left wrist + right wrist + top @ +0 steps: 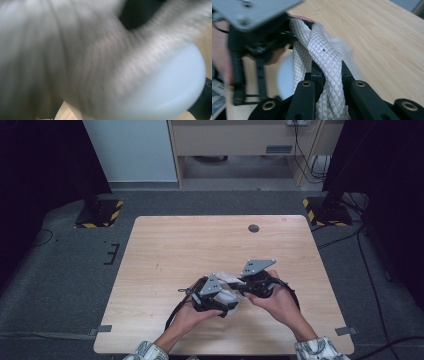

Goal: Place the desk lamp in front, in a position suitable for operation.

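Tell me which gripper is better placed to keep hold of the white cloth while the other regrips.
Right, probably. The right gripper has its jaws closed around a twisted bunch of the white cloth. The left gripper is pressed against the cloth, but its own view is too blurred to confirm any grip.

Both claws meet near the front edge of the worktop (165, 245), left claw (220, 306) on the left, right claw (241, 287) on the right, the cloth (229, 281) bunched between them, a round object (170, 92) under it.
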Demonstrator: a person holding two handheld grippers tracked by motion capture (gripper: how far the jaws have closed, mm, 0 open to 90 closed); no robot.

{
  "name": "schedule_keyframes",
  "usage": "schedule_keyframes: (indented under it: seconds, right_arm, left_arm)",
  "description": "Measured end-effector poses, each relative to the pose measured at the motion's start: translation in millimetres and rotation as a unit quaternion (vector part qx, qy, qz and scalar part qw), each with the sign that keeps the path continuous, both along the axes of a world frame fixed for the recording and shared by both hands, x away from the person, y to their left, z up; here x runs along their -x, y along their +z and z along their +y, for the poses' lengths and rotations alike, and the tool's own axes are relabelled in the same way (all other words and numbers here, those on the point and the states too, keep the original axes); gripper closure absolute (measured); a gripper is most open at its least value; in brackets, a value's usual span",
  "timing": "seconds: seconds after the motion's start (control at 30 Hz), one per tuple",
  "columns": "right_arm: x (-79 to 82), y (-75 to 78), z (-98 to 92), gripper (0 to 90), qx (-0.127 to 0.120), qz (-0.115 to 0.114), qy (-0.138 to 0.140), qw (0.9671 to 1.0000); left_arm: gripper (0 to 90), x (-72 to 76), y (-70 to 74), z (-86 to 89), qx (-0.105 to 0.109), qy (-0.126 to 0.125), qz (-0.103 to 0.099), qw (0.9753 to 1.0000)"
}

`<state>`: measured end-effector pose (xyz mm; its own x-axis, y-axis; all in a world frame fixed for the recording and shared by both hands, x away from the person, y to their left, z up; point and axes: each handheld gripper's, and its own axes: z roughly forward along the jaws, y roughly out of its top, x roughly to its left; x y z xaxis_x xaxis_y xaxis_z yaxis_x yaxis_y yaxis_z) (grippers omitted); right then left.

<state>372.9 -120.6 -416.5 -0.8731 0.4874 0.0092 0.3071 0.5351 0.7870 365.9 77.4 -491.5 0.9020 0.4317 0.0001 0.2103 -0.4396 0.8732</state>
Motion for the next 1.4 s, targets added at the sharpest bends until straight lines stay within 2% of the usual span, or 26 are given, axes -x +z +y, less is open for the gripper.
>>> schedule_keyframes:
  seconds: [0.13, 0.23, 0.37, 0.47, 0.57, 0.67, 0.8, 0.83, 1.0, 1.2, 1.4]
  right_arm:
    - [-9.1, -0.9, -8.8, 80.2, -0.001, 0.004, -0.025, 0.9997]
    - [-14.7, -1.0, -1.3, 80.2, -0.002, 0.004, -0.026, 0.9997]
    - [-13.3, -0.1, 18.0, 80.2, 0.003, -0.006, -0.013, 0.9999]
    - [-8.2, -0.1, 29.9, 80.2, 0.004, -0.007, 0.009, 0.9999]
    - [-1.3, 0.1, 34.0, 80.3, 0.006, -0.008, 0.021, 0.9997]
    - [4.6, -0.3, 30.8, 80.3, 0.002, -0.003, 0.029, 0.9996]
    - [13.4, 0.2, 23.2, 80.6, 0.005, 0.001, 0.034, 0.9994]
    - [15.3, 0.6, 21.1, 80.6, 0.007, 0.000, 0.034, 0.9994]
    - [18.7, 1.2, 9.2, 80.7, 0.009, -0.003, 0.030, 0.9995]
    - [7.5, 1.5, -6.7, 80.7, 0.007, 0.001, -0.003, 1.0000]
    - [-7.8, 1.1, -1.4, 80.7, 0.007, 0.005, -0.022, 0.9997]
  left_arm:
    - [7.4, 4.2, 1.0, 3.7, -0.007, -0.003, -0.002, 1.0000]
    - [7.4, 4.2, 1.1, 4.0, -0.008, 0.000, -0.003, 1.0000]
    - [7.4, 4.4, 1.2, 3.7, -0.007, 0.000, -0.002, 1.0000]
    - [7.4, 3.7, 0.7, 3.8, -0.005, 0.001, -0.002, 1.0000]
    - [7.4, 3.7, 0.4, 4.2, -0.003, 0.005, -0.001, 1.0000]
    - [7.4, 3.7, 0.8, 4.9, -0.006, 0.014, -0.006, 0.9999]
    - [7.4, 2.6, 0.0, 5.4, 0.000, 0.015, -0.002, 0.9999]
    - [7.4, 2.0, 0.3, 6.9, -0.005, 0.024, -0.006, 0.9997]
    - [7.4, 1.4, -0.3, 7.1, 0.000, 0.015, 0.000, 0.9999]
    - [7.4, 1.6, -0.2, 8.8, -0.001, 0.015, 0.001, 0.9999]
    - [7.4, 2.0, 0.2, 10.2, -0.003, 0.021, -0.006, 0.9997]
